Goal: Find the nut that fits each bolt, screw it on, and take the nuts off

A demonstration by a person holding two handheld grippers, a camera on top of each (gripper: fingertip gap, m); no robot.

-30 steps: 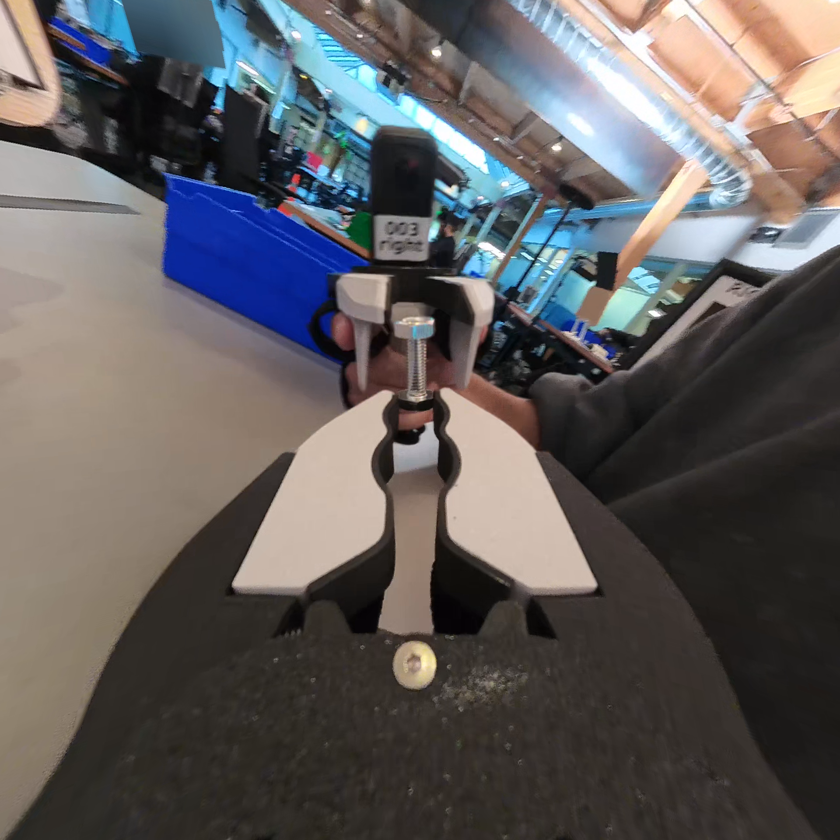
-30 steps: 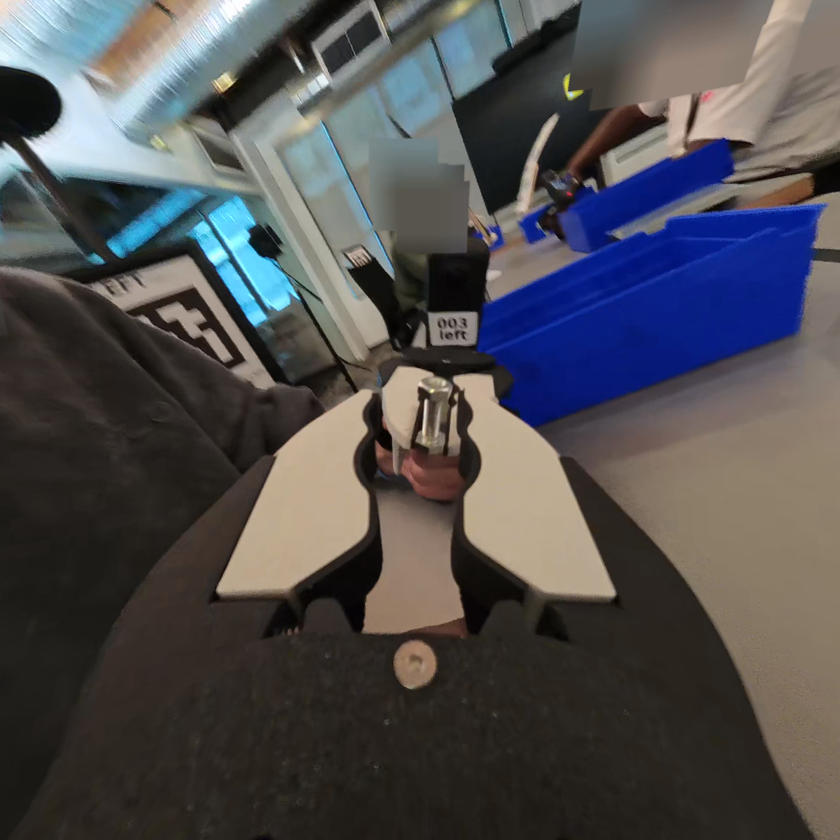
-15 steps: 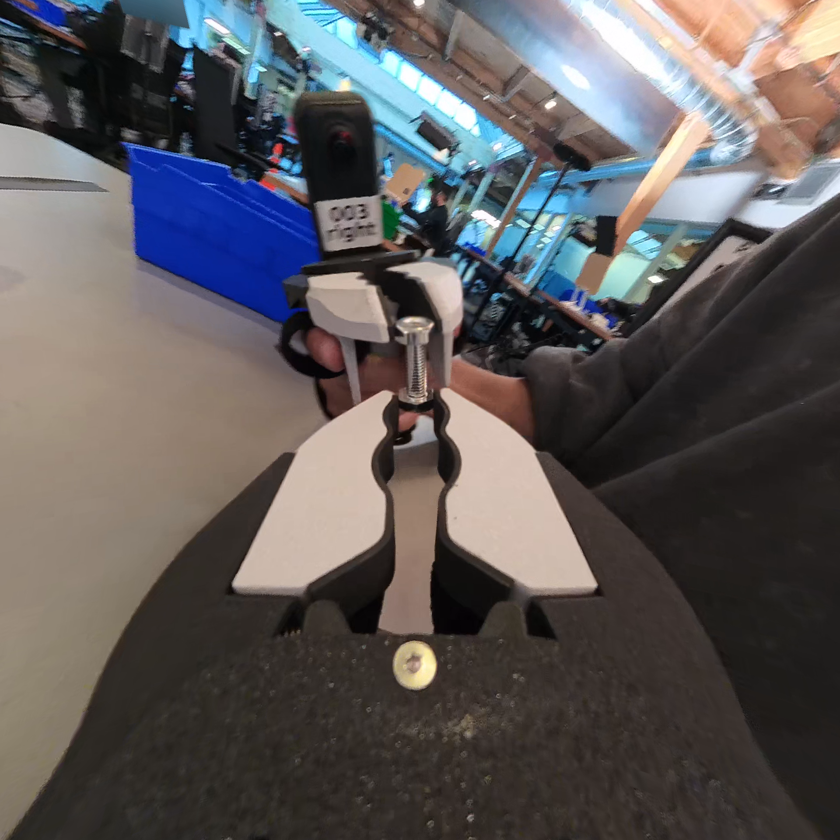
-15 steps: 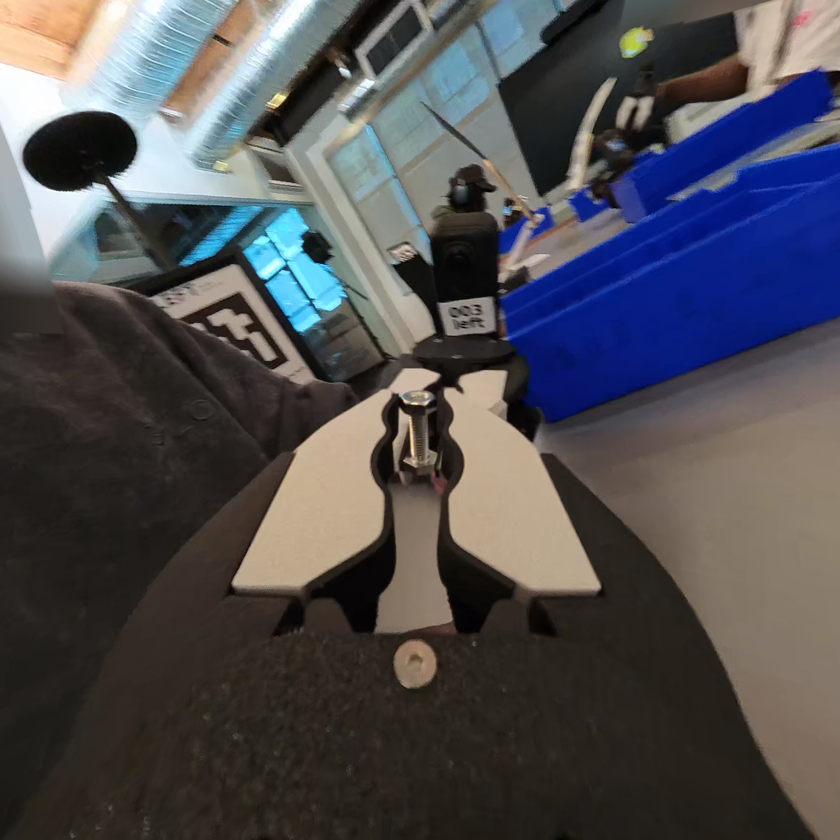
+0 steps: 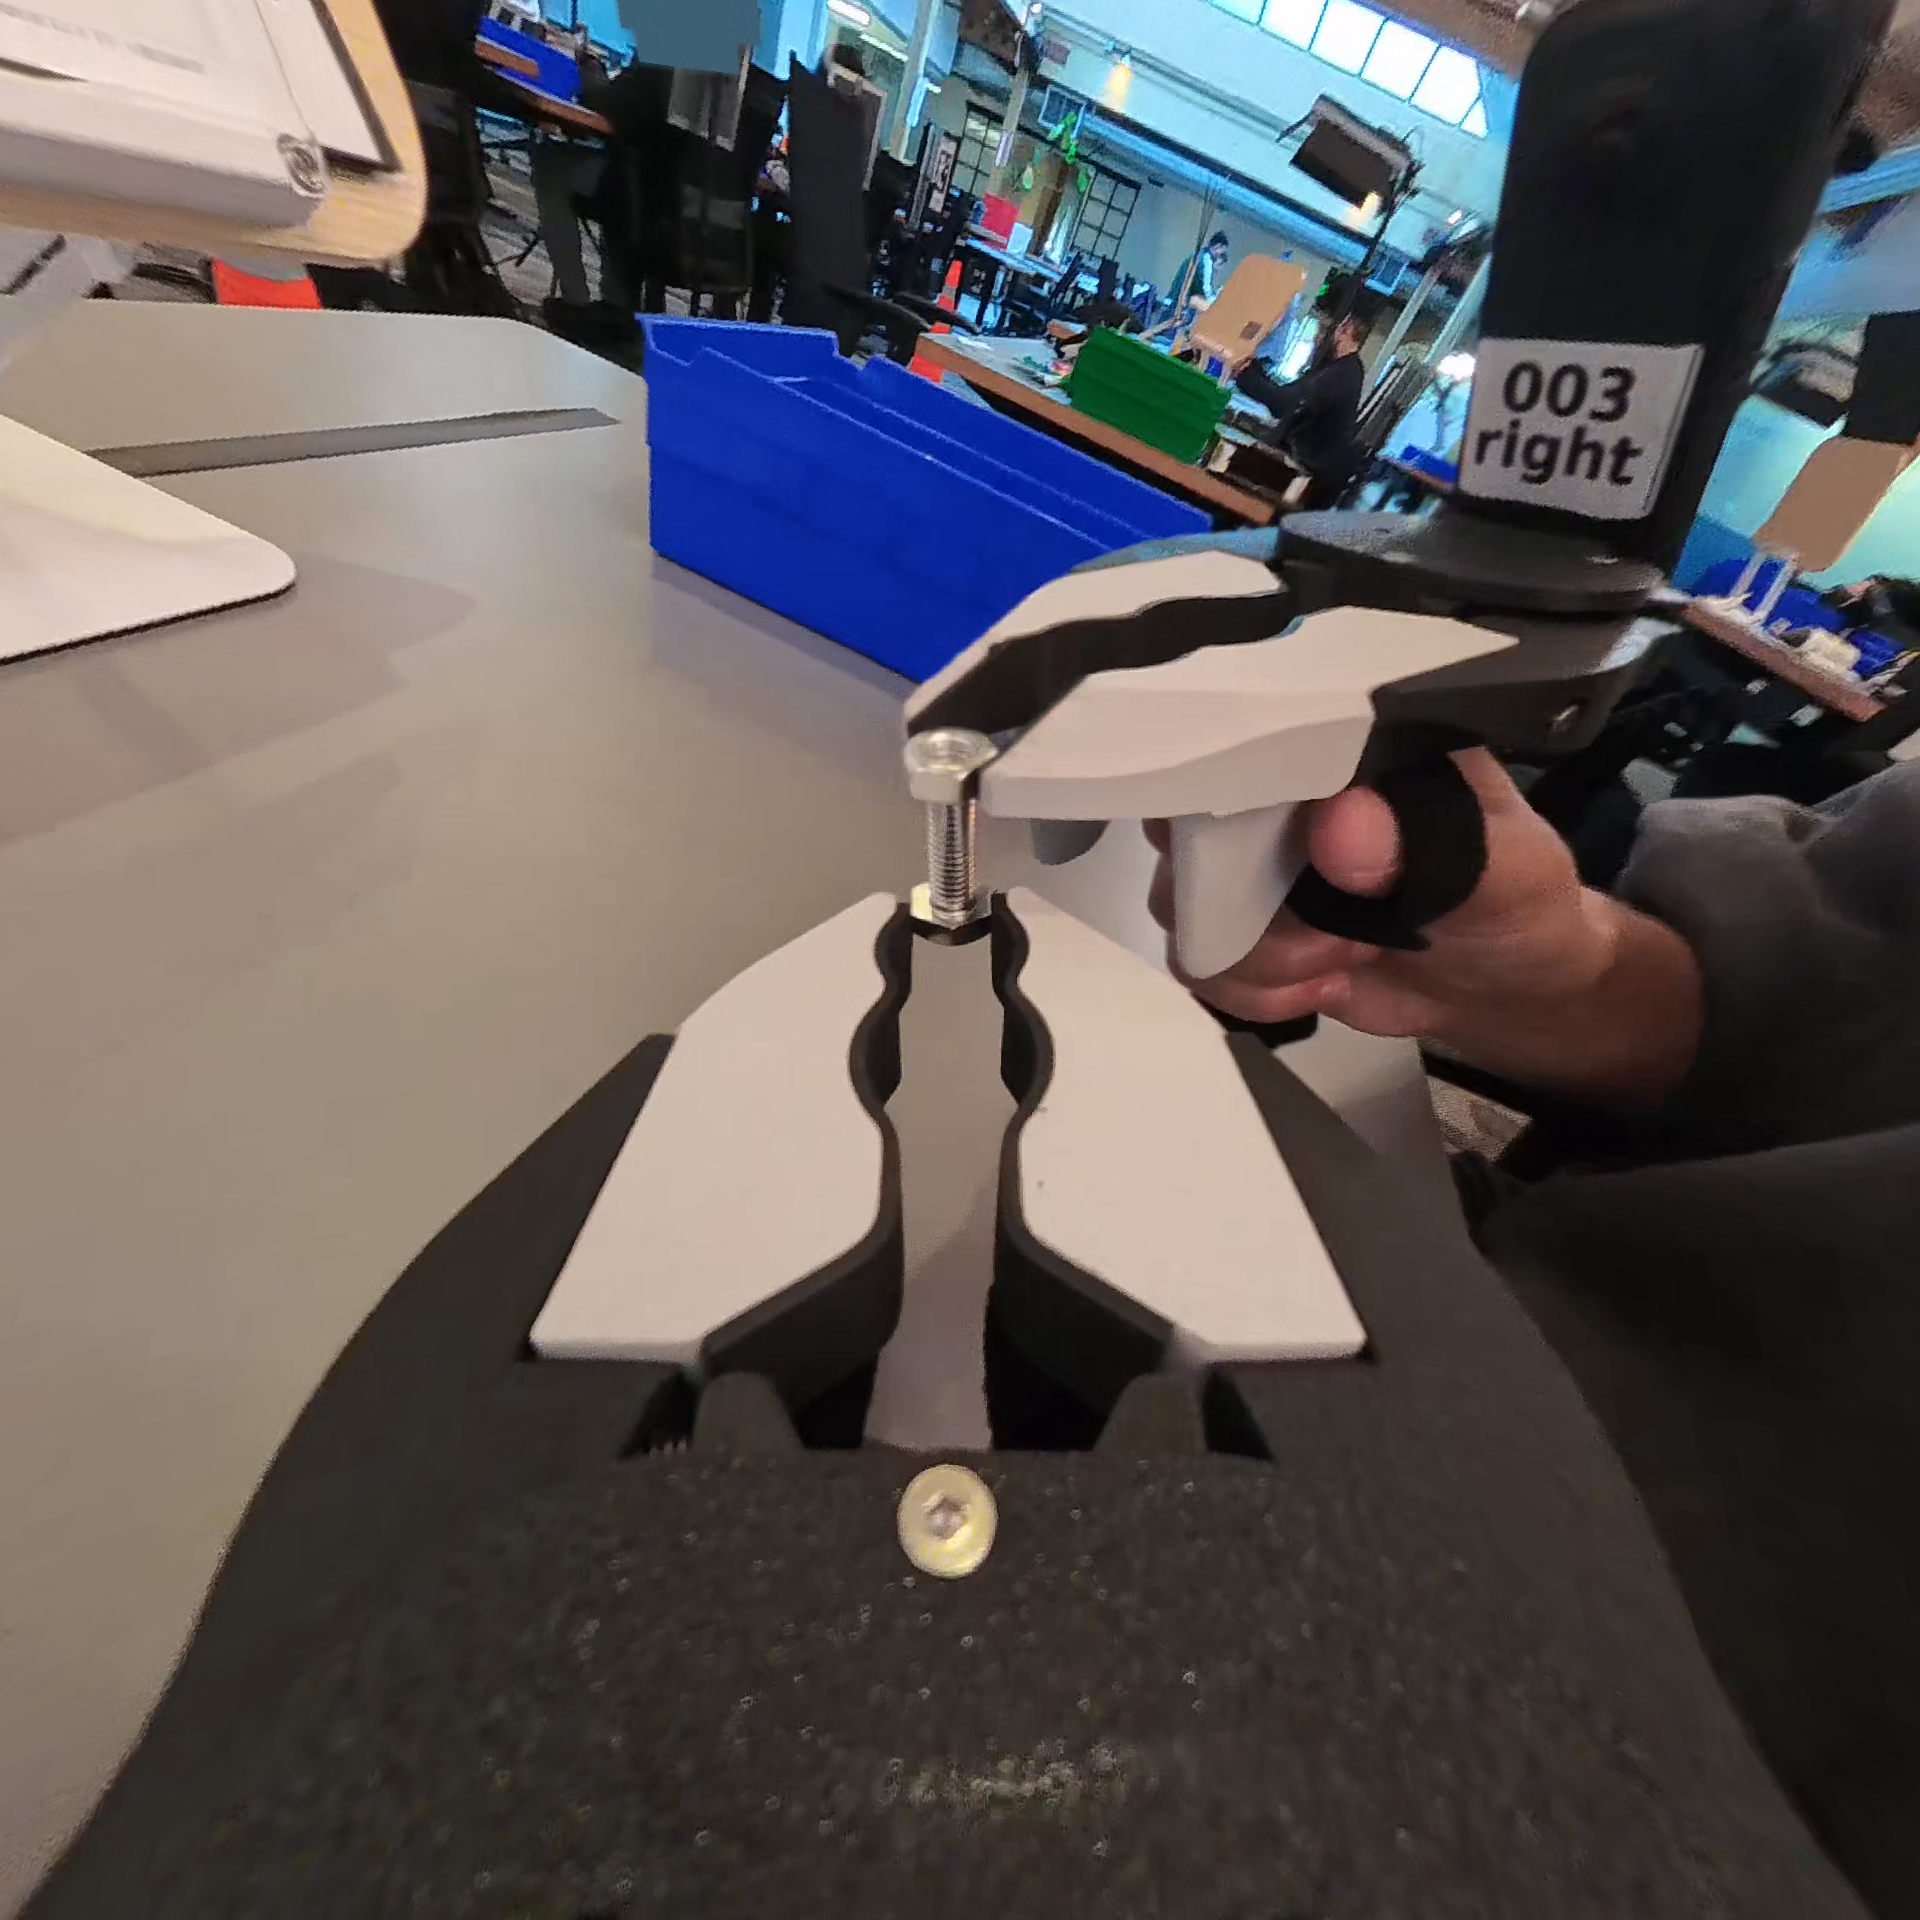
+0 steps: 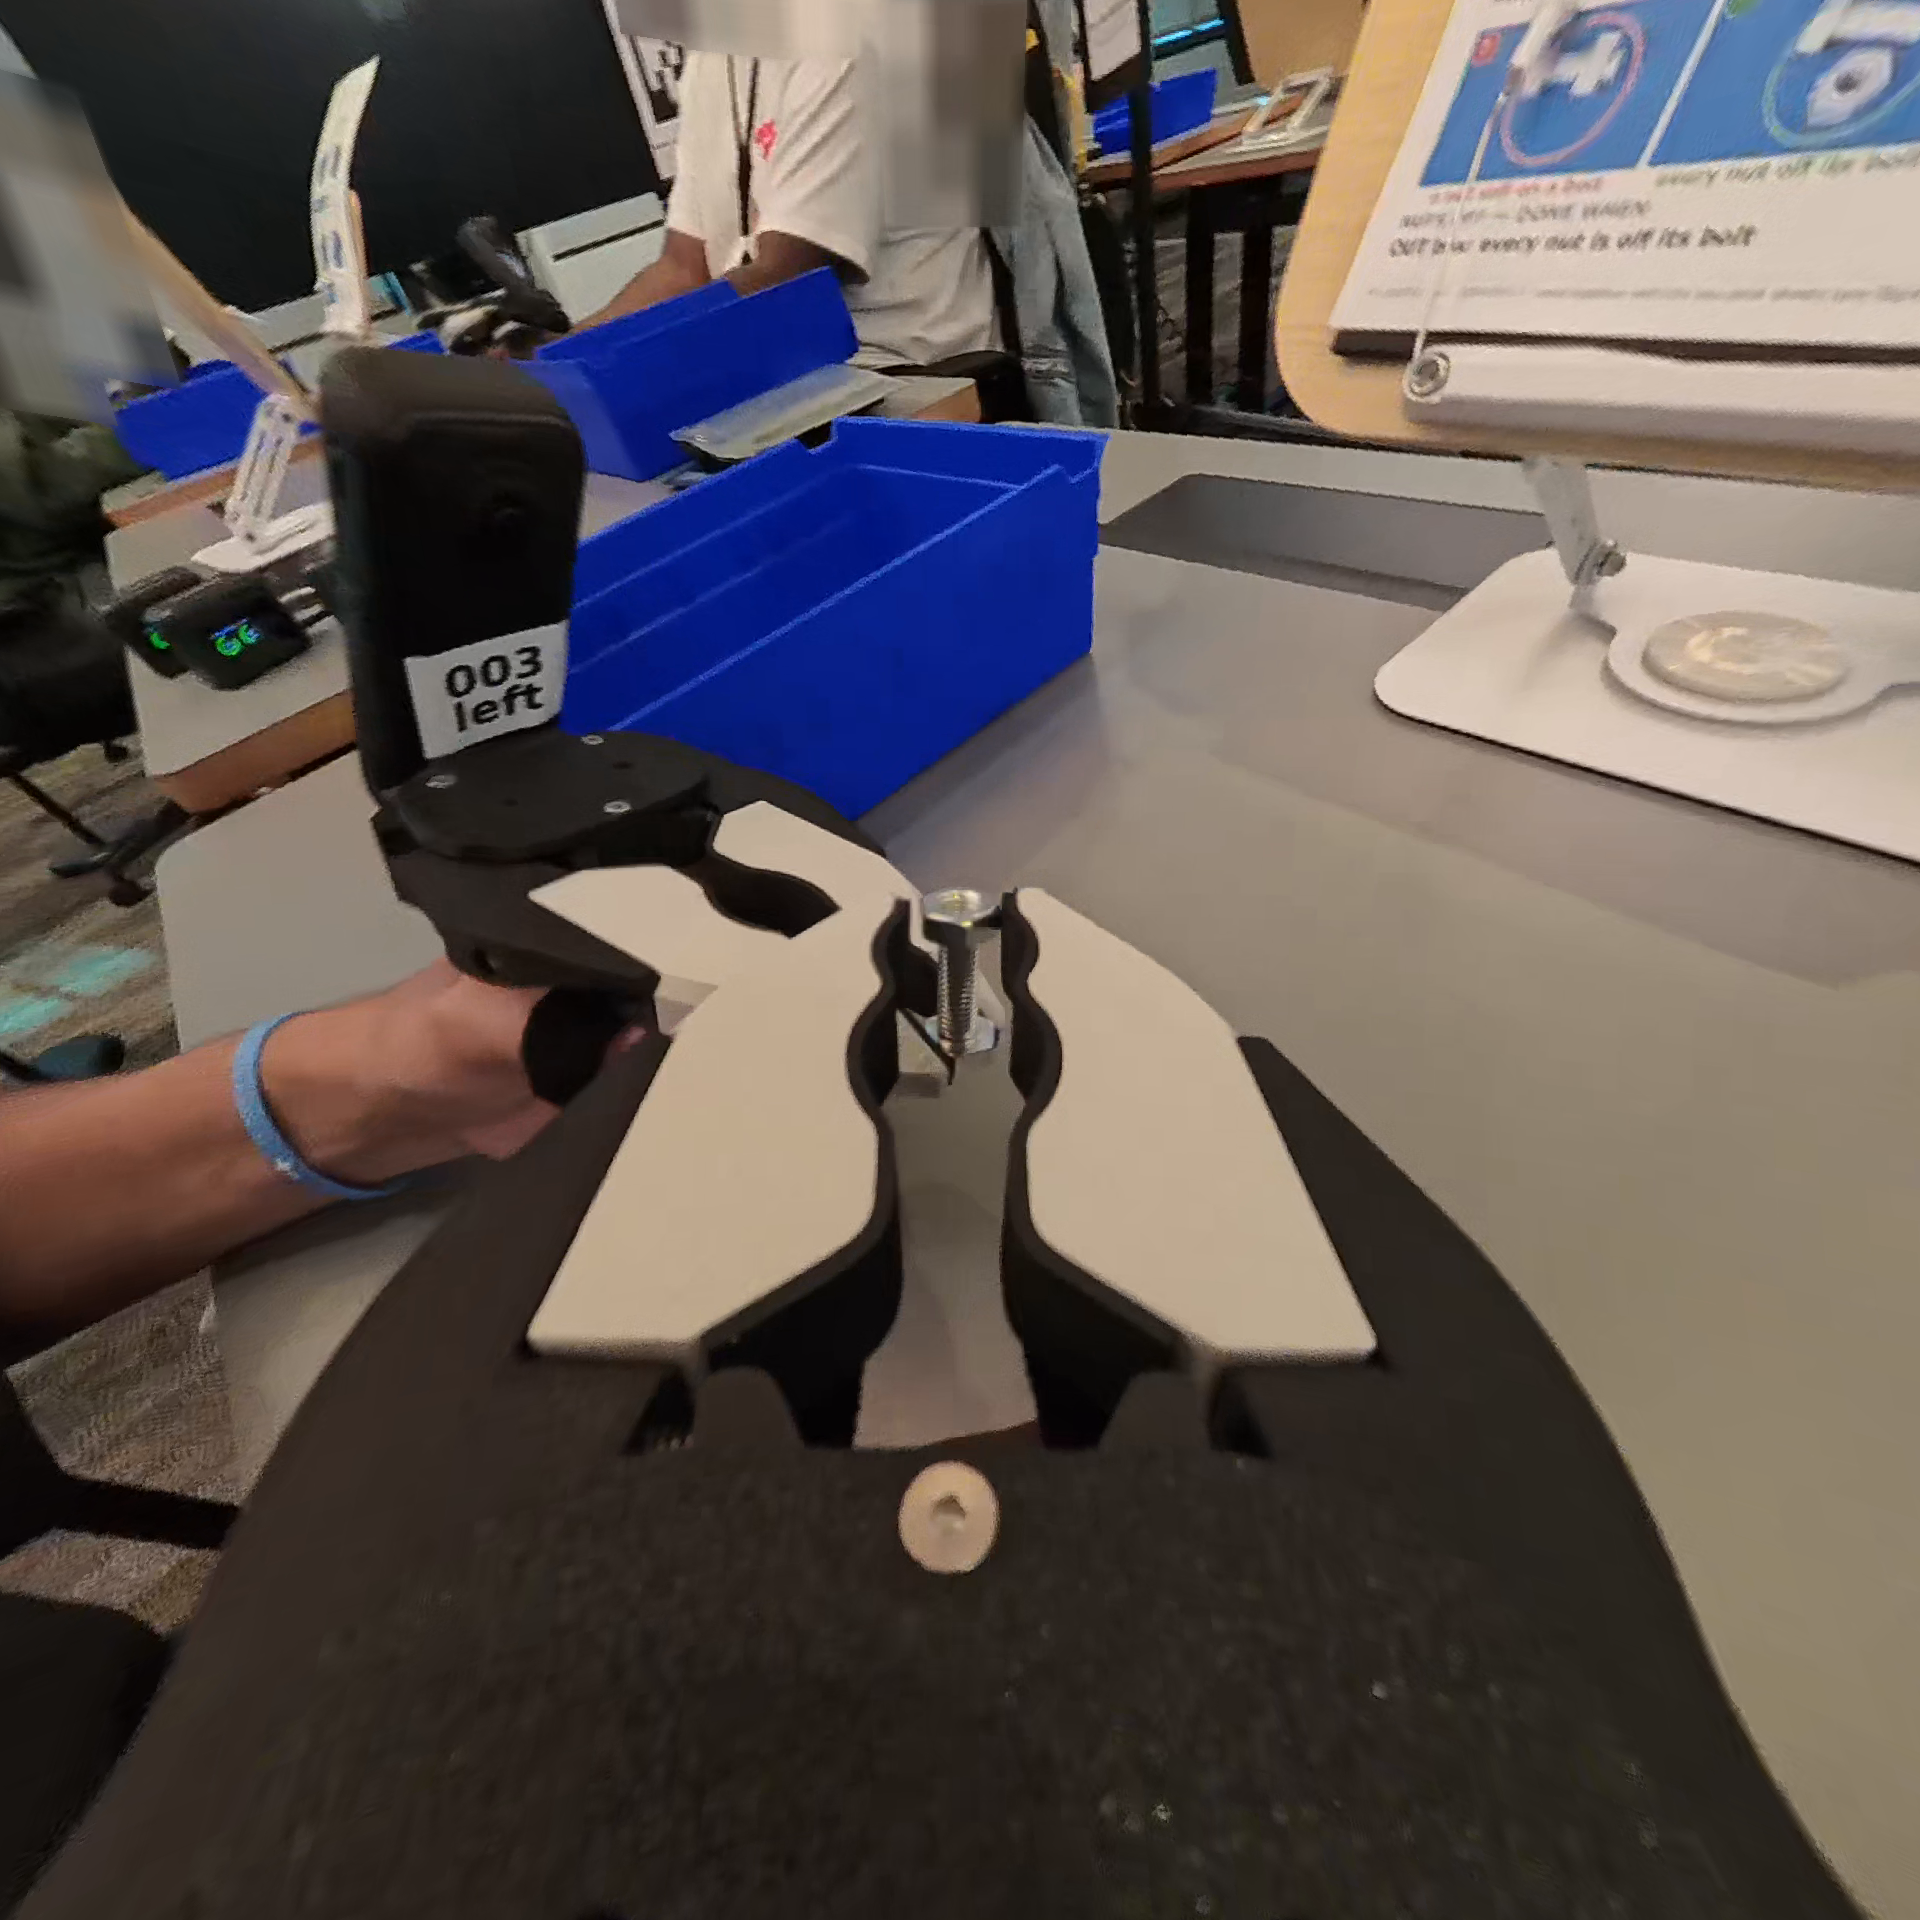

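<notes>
A silver hex-head steel bolt (image 5: 948, 831) is held upright above the grey tabletop (image 5: 364, 831); its head is clamped by the right gripper (image 6: 961, 914), and the silver hex nut (image 5: 945, 920) at its lower end is pinched by the left gripper (image 5: 948, 925); a blue plastic bin (image 6: 852, 613) is seen behind them.
</notes>
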